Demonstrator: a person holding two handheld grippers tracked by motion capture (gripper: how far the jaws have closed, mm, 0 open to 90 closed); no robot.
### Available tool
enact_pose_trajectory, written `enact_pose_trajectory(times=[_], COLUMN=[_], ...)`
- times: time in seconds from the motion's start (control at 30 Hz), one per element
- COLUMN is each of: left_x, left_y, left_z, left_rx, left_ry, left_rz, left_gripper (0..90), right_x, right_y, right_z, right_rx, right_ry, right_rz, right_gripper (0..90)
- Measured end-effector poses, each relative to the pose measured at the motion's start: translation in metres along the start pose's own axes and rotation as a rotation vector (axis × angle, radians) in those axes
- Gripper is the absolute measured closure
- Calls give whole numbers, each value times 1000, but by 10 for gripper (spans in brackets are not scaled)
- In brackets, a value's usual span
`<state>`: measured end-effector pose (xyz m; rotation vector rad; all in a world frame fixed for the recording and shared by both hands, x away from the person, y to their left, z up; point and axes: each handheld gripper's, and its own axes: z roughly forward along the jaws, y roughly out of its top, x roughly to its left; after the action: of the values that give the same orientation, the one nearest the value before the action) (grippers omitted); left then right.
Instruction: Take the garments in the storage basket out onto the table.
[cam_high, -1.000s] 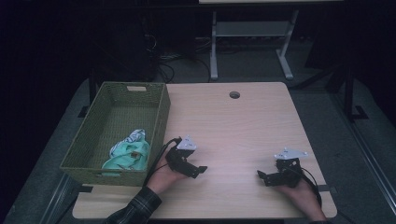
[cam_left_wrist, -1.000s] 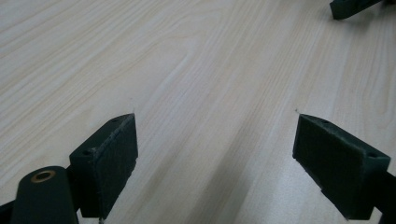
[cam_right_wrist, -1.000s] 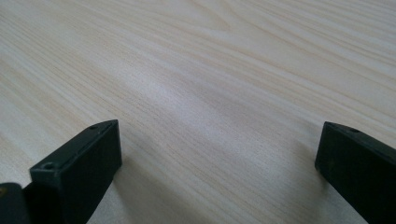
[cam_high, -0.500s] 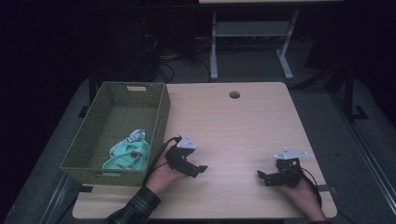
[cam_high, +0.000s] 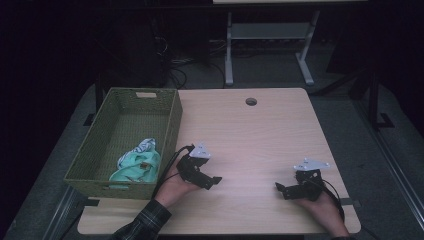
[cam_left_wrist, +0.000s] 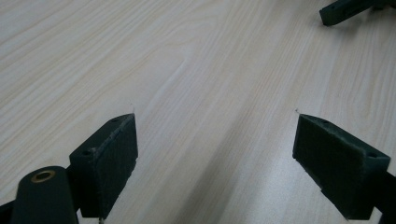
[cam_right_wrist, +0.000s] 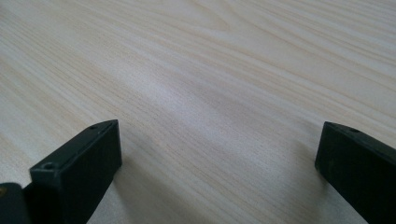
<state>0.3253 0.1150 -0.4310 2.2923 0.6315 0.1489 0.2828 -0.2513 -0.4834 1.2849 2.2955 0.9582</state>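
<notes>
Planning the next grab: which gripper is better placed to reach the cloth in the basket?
Left. The left gripper sits right beside the green basket, near the mint cloth at its near end. The right gripper rests across the table. Both are open and empty.

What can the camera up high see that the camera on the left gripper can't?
The high view takes in the green woven basket at the table's left, with mint and white cloth bunched in its near end, plus the round hole near the table's far edge and both of the person's hands. The left gripper view brings up close the left gripper, its two black jaws standing wide apart with bare wood between them. Both views share the pale wooden table and part of the right gripper, which peeks in at the top right corner of the left gripper view.
</notes>
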Motion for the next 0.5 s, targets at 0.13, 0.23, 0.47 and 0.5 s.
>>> enact_pose_trajectory(times=[0.13, 0.23, 0.47, 0.5], left_x=[0, 1, 0, 1], left_y=[1, 2, 5, 6], left_z=[-1, -3, -5, -6], left_rx=[-1, -5, -13, -8], left_ry=[-1, -4, -5, -4], left_rz=[-4, -3, -12, -4], left_gripper=[133, 133, 134, 134], right_x=[0, 0, 0, 0], right_y=[0, 0, 0, 0], right_z=[0, 0, 0, 0], right_rx=[0, 1, 0, 1], right_ry=[0, 0, 0, 0], right_rz=[1, 1, 0, 1], right_gripper=[0, 0, 0, 0])
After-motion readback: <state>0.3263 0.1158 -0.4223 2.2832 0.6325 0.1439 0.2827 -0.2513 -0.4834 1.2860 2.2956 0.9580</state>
